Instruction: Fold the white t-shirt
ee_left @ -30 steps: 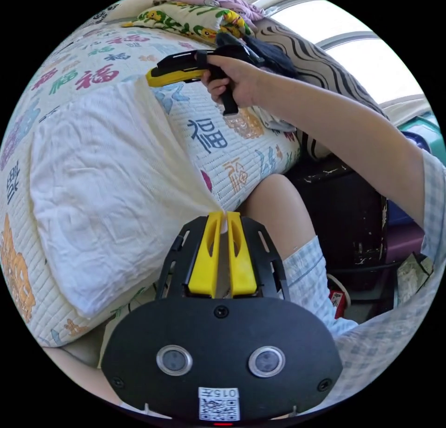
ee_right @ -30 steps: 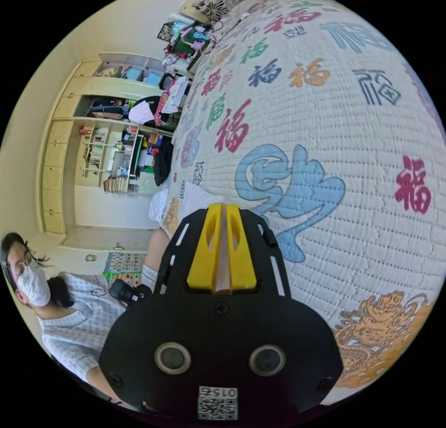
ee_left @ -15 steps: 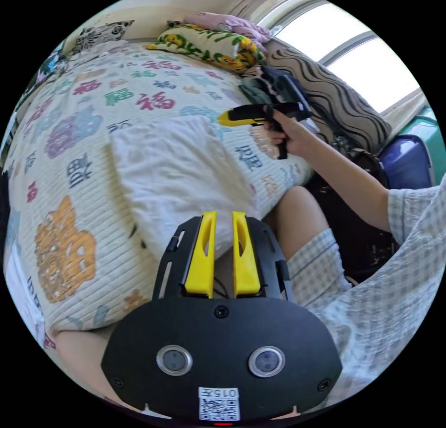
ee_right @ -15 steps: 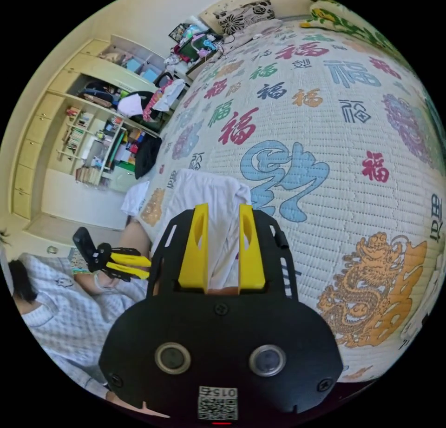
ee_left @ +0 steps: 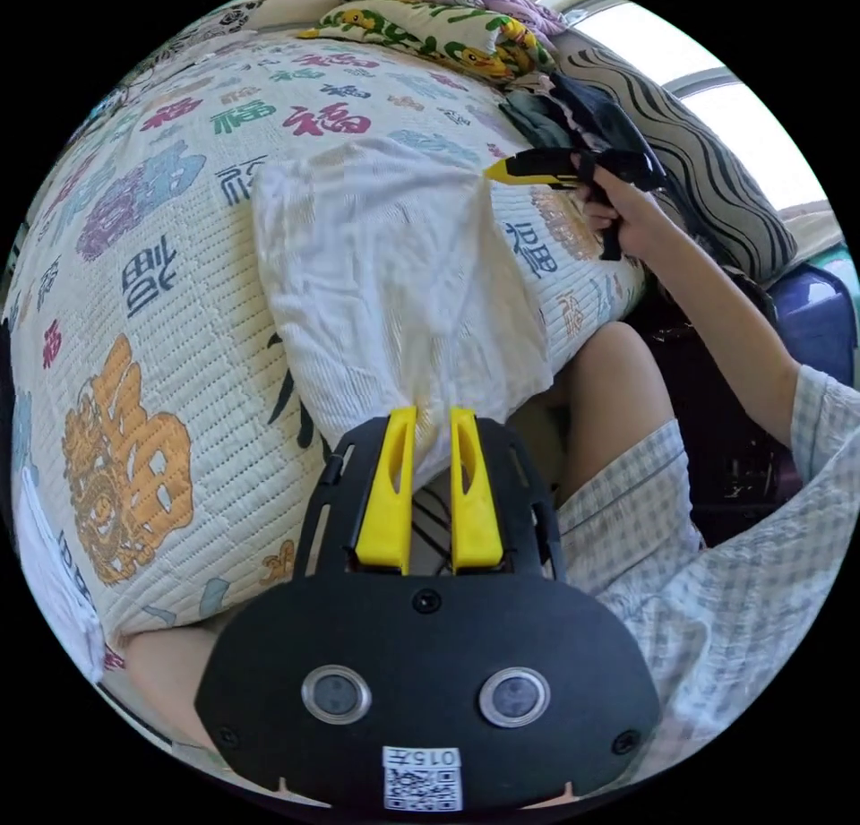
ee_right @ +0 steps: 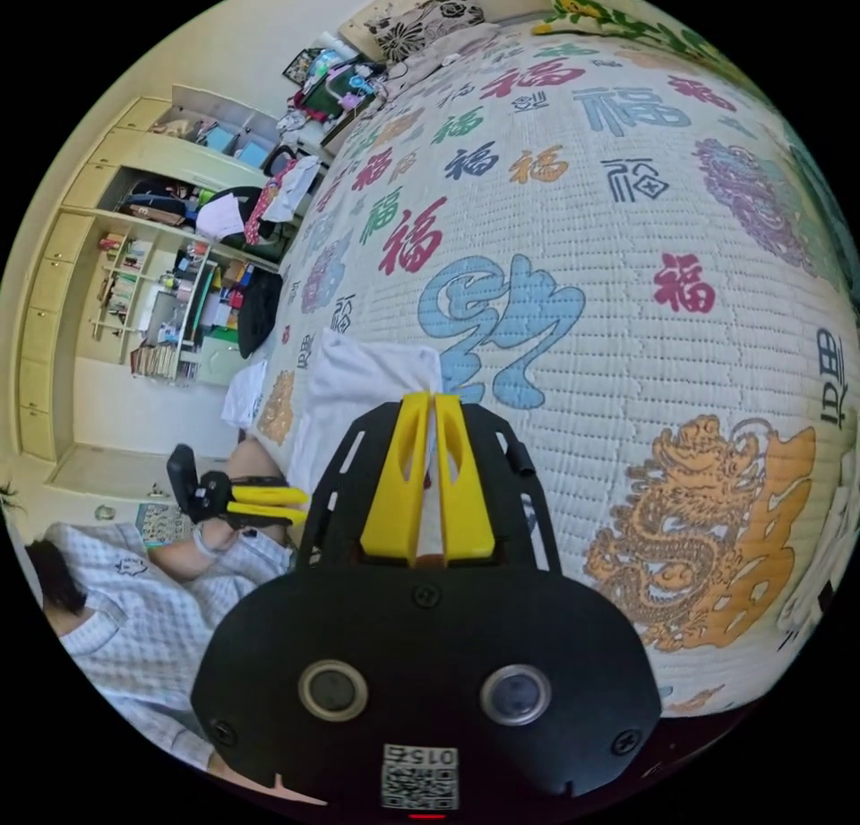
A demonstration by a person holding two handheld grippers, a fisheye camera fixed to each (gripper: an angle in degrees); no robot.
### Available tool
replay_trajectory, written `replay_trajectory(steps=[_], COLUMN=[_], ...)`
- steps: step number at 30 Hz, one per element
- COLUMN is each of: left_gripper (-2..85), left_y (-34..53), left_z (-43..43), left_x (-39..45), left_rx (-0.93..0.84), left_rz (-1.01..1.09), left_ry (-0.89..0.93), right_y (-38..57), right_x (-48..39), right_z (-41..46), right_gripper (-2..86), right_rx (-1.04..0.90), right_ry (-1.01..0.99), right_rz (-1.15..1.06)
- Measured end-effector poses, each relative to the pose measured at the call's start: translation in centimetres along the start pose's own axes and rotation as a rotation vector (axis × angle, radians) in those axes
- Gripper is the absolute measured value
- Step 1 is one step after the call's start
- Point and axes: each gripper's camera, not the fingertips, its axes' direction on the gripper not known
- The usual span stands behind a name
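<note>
The white t-shirt (ee_left: 385,270) lies folded into a rough rectangle on the printed quilt (ee_left: 134,323), with its near end drooping over the bed's edge. My left gripper (ee_left: 433,410) is open, its tips at that drooping hem. In the left gripper view, my right gripper (ee_left: 491,173) is held by a hand at the shirt's far right corner. In the right gripper view, my right gripper (ee_right: 430,398) is shut on a corner of the t-shirt (ee_right: 358,377), white cloth showing between the jaws. My left gripper (ee_right: 300,501) hovers off the bed's edge with its jaws apart.
The quilt (ee_right: 627,234) covers the whole bed. A bright patterned pillow (ee_left: 430,28) and a striped cushion (ee_left: 708,171) lie at the far side. The person (ee_right: 116,592) sits at the bed's edge, a knee (ee_left: 609,386) beside the shirt. Cluttered shelves (ee_right: 170,270) line the wall.
A second ago both grippers held the shirt stretched; half a second ago both were open with it laid down. Now the right gripper has shut on a corner; the left stays open.
</note>
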Motion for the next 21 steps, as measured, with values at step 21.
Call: replay_trajectory(steps=[21], left_gripper=[0.4], left_y=[-23.1], left_z=[5.1], left_x=[-0.6], left_rx=[-0.031], left_rz=[0.354], left_ry=[-0.221], right_y=[15.2], right_x=[-2.1], right_z=[0.2], right_gripper=[-0.1], right_rx=[-0.053], right_ry=[0.097], right_rz=[0.072])
